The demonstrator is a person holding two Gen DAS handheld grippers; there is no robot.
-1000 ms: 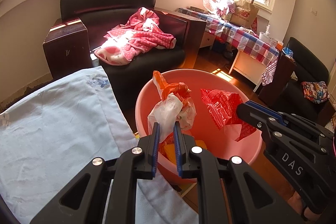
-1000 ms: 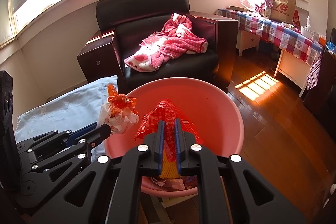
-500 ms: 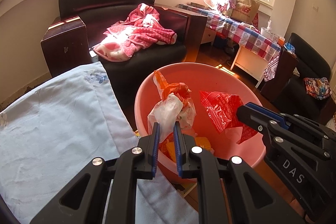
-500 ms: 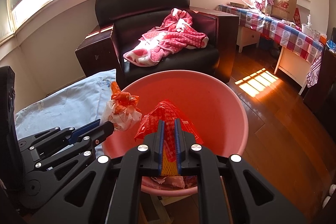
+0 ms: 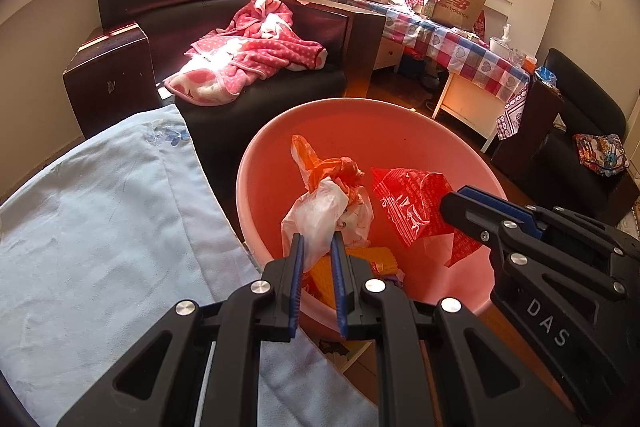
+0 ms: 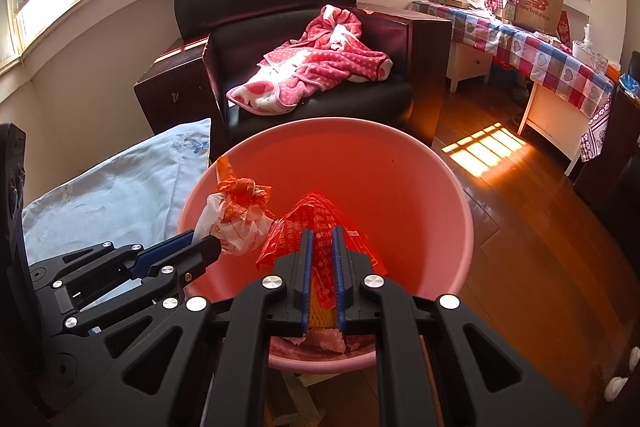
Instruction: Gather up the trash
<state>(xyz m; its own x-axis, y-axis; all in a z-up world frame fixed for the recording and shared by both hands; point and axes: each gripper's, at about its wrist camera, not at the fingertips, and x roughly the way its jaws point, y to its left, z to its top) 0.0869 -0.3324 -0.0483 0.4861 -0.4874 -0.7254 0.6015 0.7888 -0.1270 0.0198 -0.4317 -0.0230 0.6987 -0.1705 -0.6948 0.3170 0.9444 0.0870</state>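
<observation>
A pink plastic basin sits below both grippers; it also shows in the right wrist view. My left gripper is shut on a white and orange plastic bag and holds it over the basin's near left side. My right gripper is shut on a red printed wrapper and holds it over the basin. The wrapper hangs from the right gripper's fingers in the left wrist view. Yellow and pink scraps lie in the basin's bottom.
A pale blue cloth covers the surface left of the basin. A black armchair with a pink blanket stands behind it. A table with a checked cloth stands at the right. Wooden floor lies right of the basin.
Both grippers have moved slightly forward and lower over the basin, still holding their trash. The basin fills more of both views.
</observation>
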